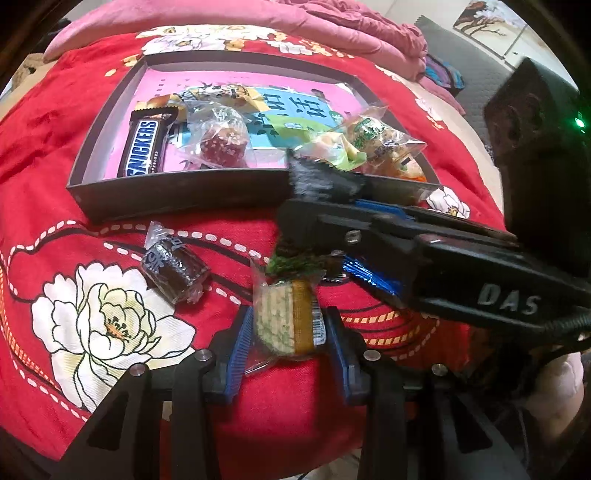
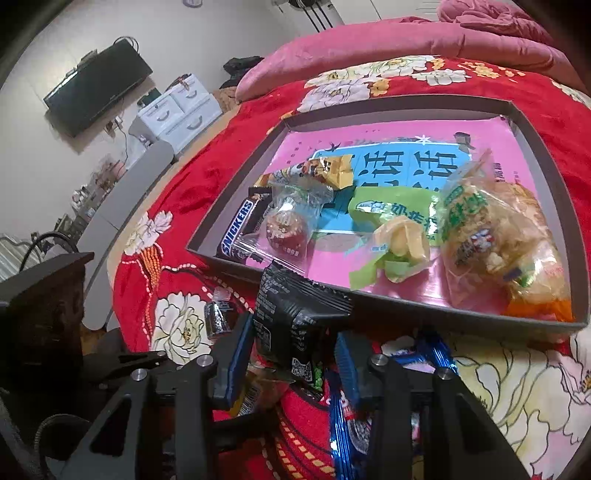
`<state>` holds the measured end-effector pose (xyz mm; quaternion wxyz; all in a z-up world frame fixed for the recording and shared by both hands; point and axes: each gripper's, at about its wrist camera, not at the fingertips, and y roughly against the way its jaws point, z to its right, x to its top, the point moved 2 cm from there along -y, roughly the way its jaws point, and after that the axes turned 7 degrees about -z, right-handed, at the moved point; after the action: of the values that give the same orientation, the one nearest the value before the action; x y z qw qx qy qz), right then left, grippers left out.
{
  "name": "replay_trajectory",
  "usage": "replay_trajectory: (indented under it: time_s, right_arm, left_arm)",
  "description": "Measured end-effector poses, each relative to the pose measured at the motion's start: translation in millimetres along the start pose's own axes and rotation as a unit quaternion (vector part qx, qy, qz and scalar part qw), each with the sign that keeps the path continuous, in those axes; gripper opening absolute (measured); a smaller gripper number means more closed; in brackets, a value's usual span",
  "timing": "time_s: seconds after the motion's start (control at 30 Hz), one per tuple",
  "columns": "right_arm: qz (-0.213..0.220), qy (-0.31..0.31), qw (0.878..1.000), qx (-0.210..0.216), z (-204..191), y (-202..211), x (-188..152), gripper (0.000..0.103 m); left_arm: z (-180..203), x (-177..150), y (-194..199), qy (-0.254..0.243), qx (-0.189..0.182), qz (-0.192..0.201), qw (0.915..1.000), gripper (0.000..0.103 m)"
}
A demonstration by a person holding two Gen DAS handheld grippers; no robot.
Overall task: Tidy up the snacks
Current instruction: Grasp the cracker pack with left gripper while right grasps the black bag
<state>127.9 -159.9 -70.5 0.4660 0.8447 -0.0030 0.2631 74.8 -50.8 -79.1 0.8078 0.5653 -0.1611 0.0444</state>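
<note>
My left gripper [image 1: 290,347] sits low over the red bedspread, shut on a clear-wrapped green and brown cake [image 1: 288,317]. From the right my right gripper [image 1: 295,229] reaches in just beyond it, shut on a black snack packet [image 1: 317,177] that stands up in front of the tray's near wall. In the right wrist view the black packet [image 2: 295,317] is pinched between the blue pads of the right gripper [image 2: 293,350]. The dark tray [image 1: 177,192] with pink lining holds a Snickers bar [image 1: 144,147], a red candy in clear wrap [image 1: 221,144] and several other snacks.
A dark wrapped candy [image 1: 173,269] and a blue foil wrapper [image 1: 369,273] lie on the bedspread in front of the tray [image 2: 443,310]. A pink quilt [image 1: 258,22] is bunched behind it. A wall television [image 2: 96,85] and white drawers [image 2: 181,110] stand beyond the bed.
</note>
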Motion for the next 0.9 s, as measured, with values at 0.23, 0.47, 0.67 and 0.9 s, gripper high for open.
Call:
replay_trajectory:
  time_s: [0.23,0.47,0.67,0.9]
  right_arm:
    - [0.036,-0.007,0.999,0.016,4,26,-6,0.042]
    - [0.081,-0.006,0.996,0.023,5,48,-3,0.042]
    - [0.100,-0.020,0.995,0.013,14,58,-2,0.042]
    - [0.122,-0.026,0.992,-0.009,20,69,0,0.042]
  left_arm:
    - [9,4,-7,-0.015,0.018,-0.007,0.9997,0.036]
    - [8,4,-5,-0.006,0.006,-0.003,1.0000,0.034]
    - [2,1,7,-0.001,0.001,0.006,1.0000,0.034]
    - [-1,4,27,0.003,0.002,0.029,0.9996,0.034]
